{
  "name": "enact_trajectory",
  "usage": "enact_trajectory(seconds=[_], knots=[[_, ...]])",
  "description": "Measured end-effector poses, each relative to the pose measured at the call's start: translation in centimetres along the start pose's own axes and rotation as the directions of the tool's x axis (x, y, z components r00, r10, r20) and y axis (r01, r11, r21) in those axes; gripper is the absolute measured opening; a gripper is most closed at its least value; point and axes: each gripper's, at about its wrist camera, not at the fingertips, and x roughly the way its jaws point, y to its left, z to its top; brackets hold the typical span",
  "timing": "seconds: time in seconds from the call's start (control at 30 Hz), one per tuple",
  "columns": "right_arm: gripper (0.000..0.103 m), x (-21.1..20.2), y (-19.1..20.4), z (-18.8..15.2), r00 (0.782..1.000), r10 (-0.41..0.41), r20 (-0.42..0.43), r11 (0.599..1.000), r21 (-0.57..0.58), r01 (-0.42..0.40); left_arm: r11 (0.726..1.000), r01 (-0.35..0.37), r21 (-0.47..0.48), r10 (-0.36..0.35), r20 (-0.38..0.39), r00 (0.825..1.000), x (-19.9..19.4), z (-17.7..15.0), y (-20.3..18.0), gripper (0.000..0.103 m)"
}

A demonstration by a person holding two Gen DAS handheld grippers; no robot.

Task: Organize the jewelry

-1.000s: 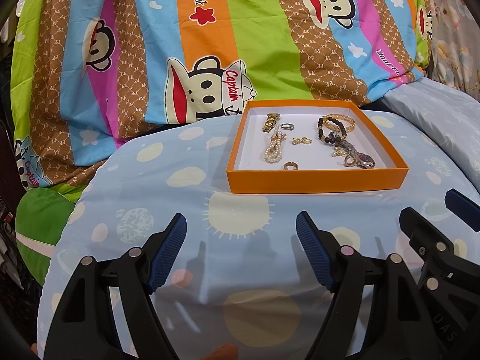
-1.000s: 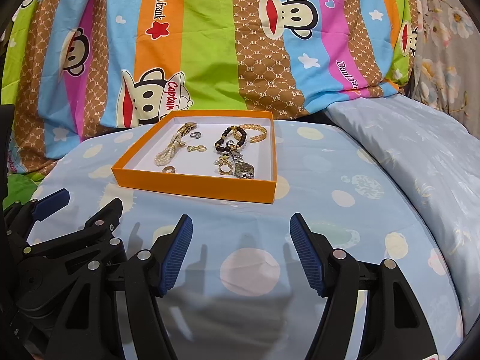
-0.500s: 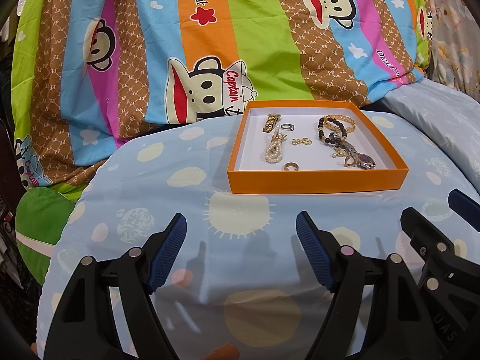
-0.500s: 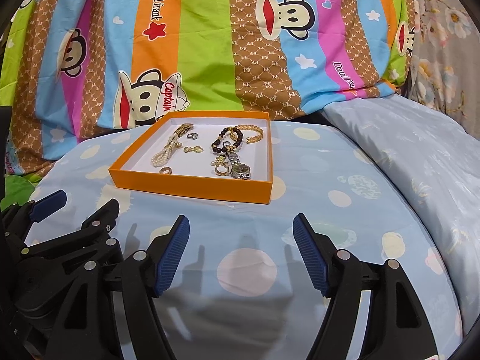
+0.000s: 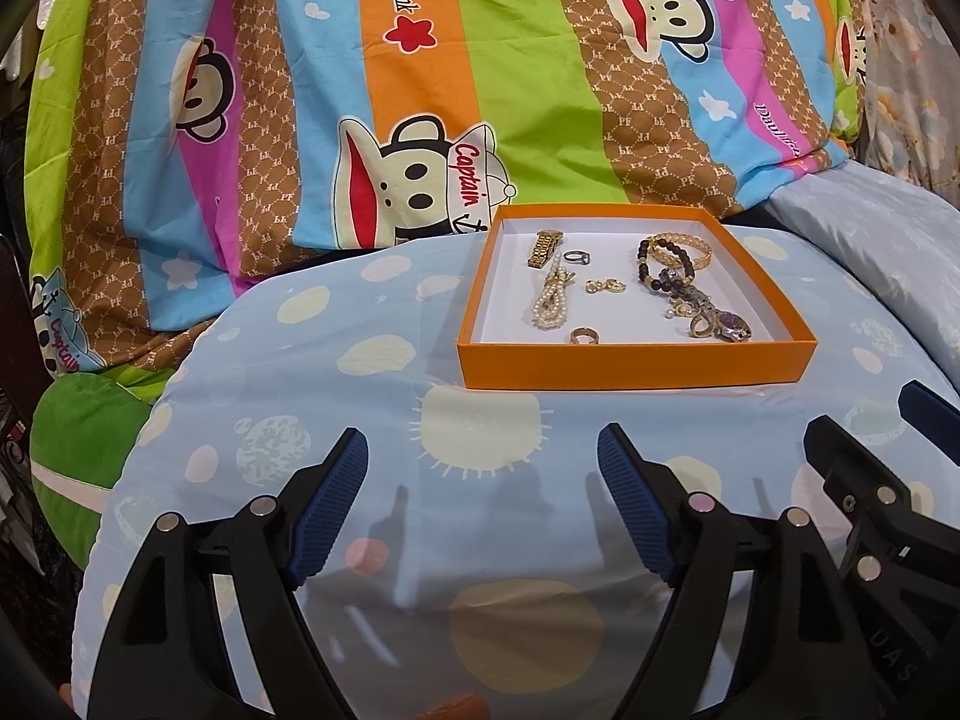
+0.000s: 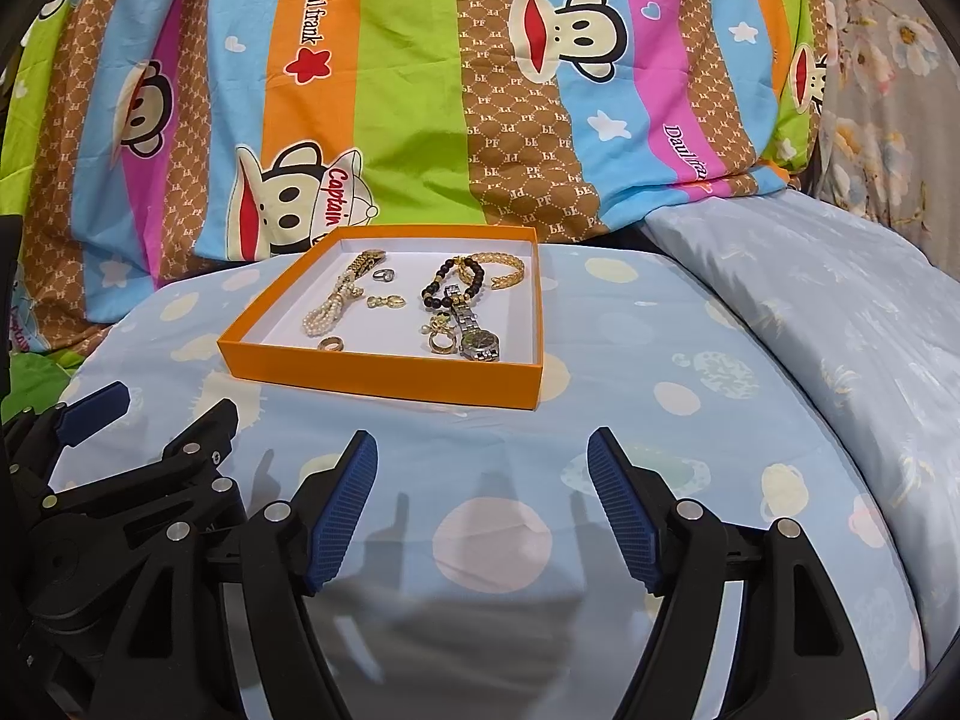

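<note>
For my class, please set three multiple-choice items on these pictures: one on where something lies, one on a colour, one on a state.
1. Where does the pearl strand lie?
A. inside the box
B. on the blue sheet
C. in a gripper

2. What colour is the box?
A. white
B. orange
C. green

3. How does the right gripper stand?
A. shut on a ring
B. shut on the watch
C. open and empty

Key: 1 A, it rests on the box's white floor; 2 B, its walls are orange; 3 C, only sheet shows between its fingers.
</note>
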Motion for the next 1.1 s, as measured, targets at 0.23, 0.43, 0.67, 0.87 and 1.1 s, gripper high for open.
enact_trajectory(seconds=[0.23, 0.43, 0.67, 0.87, 1.1], knots=[[0.075, -0.09, -0.36, 0.16, 1.0, -0.002, -0.001, 1.0, 0.009, 0.002, 1.0, 0.013, -0.003, -0.013, 0.003, 1.0, -0.15, 0.11, 0.15, 0.077], [0.075, -0.05, -0.31, 0.08, 1.0, -0.002, 0.0, 1.0, 0.009, 0.002, 1.0, 0.013, -0.003, -0.013, 0.003, 1.0, -0.13, 0.06, 0.02, 0.077], [0.075, -0.06, -0.33, 0.07, 1.0, -0.001, 0.001, 1.0, 0.009, 0.001, 1.0, 0.013, -0.003, -0.013, 0.003, 1.0, -0.13, 0.05, 0.04, 0.077], [0.075, -0.07, -0.4, 0.1, 1.0, -0.001, 0.001, 1.0, 0.01, 0.0, 1.0, 0.012, -0.004, -0.012, 0.004, 1.0, -0.15, 0.04, 0.03, 0.077], [0.075, -0.08, -0.34, 0.04, 1.0, 0.0, 0.001, 1.0, 0.011, 0.0, 1.0, 0.012, -0.004, -0.012, 0.006, 1.0, -0.18, 0.07, 0.05, 0.077]])
